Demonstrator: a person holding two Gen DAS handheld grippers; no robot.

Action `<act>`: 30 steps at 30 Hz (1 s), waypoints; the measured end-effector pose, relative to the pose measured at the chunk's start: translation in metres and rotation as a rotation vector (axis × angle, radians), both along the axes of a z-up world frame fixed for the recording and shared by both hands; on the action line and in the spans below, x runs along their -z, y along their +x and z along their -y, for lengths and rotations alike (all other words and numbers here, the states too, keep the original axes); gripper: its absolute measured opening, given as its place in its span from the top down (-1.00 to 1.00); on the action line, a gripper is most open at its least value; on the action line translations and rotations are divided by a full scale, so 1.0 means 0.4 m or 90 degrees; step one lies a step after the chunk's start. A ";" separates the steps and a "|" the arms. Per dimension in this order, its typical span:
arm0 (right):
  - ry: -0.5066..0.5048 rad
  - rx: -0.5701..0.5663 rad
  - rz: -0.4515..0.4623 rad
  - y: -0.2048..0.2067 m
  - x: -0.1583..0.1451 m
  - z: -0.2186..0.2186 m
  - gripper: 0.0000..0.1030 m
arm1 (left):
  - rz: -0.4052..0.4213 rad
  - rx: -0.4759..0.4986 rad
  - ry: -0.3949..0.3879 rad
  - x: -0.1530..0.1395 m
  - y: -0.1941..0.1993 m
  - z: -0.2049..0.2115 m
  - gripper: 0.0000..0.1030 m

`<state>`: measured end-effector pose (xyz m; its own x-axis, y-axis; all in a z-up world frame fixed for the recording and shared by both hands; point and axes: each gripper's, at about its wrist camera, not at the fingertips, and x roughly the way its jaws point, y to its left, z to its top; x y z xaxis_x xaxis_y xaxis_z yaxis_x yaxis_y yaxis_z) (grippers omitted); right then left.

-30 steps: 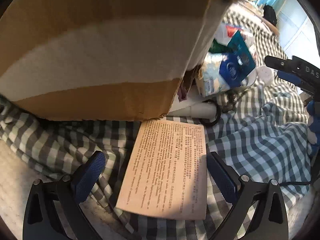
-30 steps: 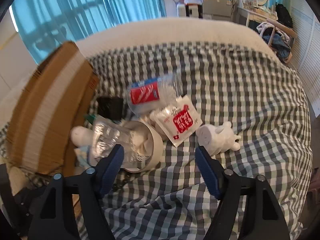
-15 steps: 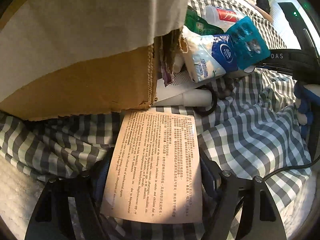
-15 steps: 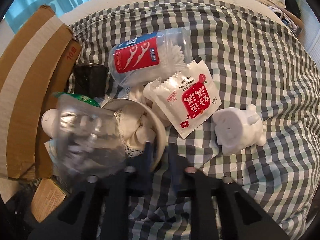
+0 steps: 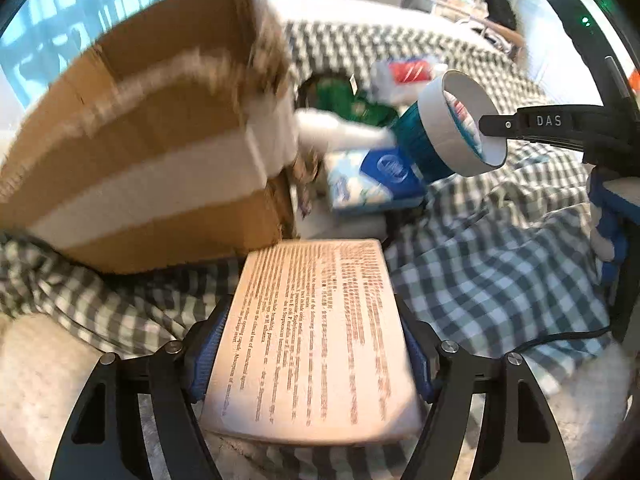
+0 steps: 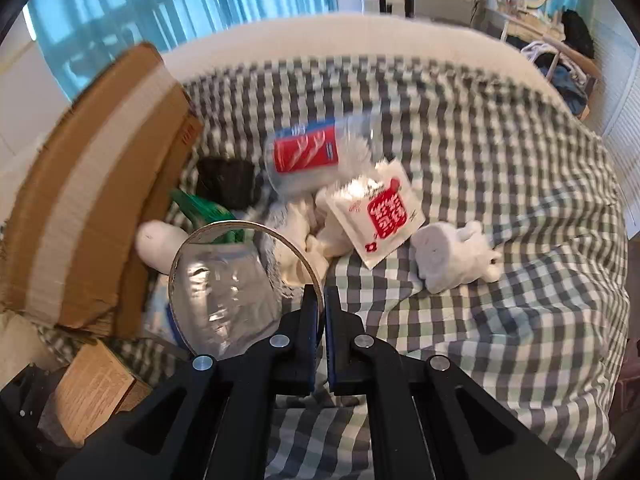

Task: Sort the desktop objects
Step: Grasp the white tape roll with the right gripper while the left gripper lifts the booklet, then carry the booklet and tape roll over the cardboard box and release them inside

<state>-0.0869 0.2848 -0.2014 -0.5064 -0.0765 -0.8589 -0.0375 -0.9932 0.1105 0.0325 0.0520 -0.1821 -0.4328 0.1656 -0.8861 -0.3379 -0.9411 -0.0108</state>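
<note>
Left gripper [image 5: 312,356] fingers pinch a printed medicine box [image 5: 316,340] lifted near the cardboard box [image 5: 160,168] on the bed; right gripper [image 6: 323,312] fingers clamp a tape roll's [image 6: 244,284] rim; next, presumably, dropping each into the carton.

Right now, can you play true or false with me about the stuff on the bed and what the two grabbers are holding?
1. The left gripper holds a printed box. True.
2. The right gripper is wide open. False: it is shut on the rim of a round tub.
3. The white toy lies on the checked sheet. True.
4. The red-and-white packet is inside the cardboard box. False: it lies on the sheet, out of the box.
5. The cardboard box stands right of the toy. False: it stands left of the toy.
</note>
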 end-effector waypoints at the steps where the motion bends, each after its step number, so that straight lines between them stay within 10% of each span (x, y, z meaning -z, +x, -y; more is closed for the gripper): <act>1: -0.003 0.005 -0.011 0.012 -0.013 0.001 0.94 | -0.006 0.004 0.002 -0.011 0.006 0.002 -0.46; 30: -0.047 0.051 -0.276 0.262 -0.457 -0.020 0.94 | -0.327 0.049 0.096 -0.471 0.085 -0.094 -0.45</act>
